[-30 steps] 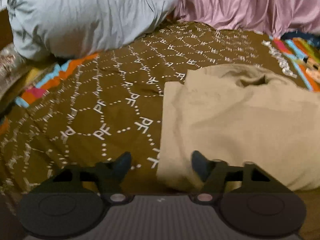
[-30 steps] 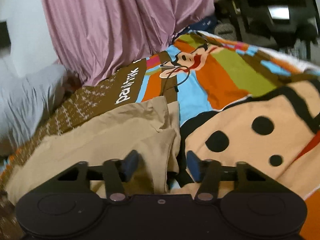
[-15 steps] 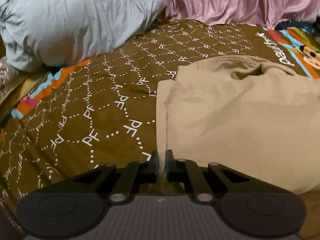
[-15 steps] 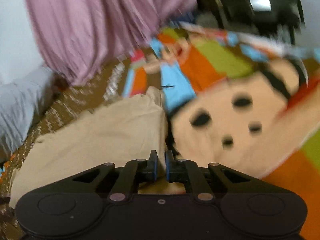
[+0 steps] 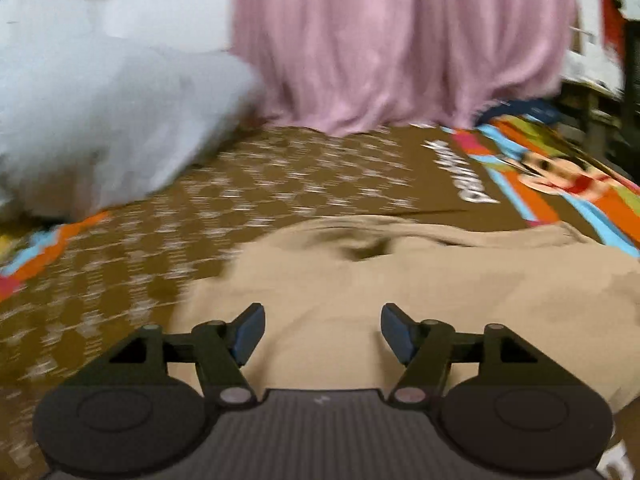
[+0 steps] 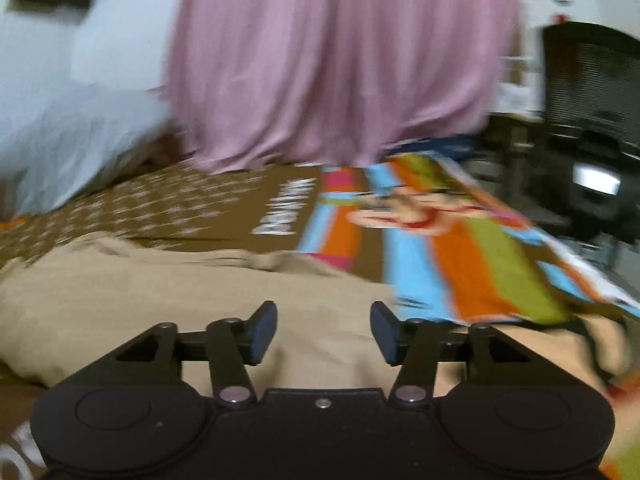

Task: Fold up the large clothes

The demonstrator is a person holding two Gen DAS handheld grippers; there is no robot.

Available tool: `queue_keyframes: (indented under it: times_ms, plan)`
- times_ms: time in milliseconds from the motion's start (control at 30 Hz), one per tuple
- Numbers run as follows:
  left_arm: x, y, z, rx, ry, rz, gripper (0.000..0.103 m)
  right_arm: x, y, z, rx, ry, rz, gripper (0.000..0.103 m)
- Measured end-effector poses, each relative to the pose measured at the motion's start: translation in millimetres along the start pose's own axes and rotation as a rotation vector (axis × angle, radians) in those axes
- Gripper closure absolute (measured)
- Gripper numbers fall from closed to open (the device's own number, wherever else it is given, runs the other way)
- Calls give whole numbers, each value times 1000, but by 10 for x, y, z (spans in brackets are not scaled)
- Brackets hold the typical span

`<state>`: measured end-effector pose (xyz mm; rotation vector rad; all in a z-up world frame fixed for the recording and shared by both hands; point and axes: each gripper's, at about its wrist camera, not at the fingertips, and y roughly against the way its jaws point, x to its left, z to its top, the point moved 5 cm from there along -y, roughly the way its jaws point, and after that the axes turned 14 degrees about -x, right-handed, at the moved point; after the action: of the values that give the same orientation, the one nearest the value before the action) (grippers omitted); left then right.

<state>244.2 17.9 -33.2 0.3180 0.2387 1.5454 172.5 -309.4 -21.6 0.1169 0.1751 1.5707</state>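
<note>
Both jaws are opening with nothing gripped. The left gripper (image 5: pixel 322 334) and right gripper (image 6: pixel 323 332) should lift straight off the shirt (image 5: pixel 400 288) so the fold stays flat.

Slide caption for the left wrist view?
Left gripper jaws opening above folded tan cotton garment on patterned brown bedspread.

The left gripper (image 5: pixel 322 334) has a dark grey body with fine ribbing, a round disc at each lower corner, and black linkage arms on silvery pivot pins. Its fingers (image 5: pixel 249 332) carry blue pads. The right gripper (image 6: pixel 323 332) is the same build in smooth black, with a small silvery screw at the centre of its body and darker blue pads.
</note>
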Motion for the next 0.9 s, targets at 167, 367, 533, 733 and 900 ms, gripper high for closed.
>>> queue_keyframes:
  times_ms: [167, 367, 533, 733, 900]
  plan:
    - [-99, -636, -154, 99, 104, -57, 35, 819, -796, 106, 12, 136, 171, 42]
    - [135, -890, -447, 152, 209, -75, 32, 1164, -1444, -90, 86, 260, 186, 42]
    - [32, -948, -514, 134, 117, -45, 31, 1335, -1406, -506, 111, 388, 149, 44]
    - [94, -827, -453, 118, 158, -25, 25, 1306, -1432, -544, 108, 380, 142, 43]
    - [187, -417, -327, 87, 174, -29, 16, 963, -1026, -271, 67, 210, 103, 41]
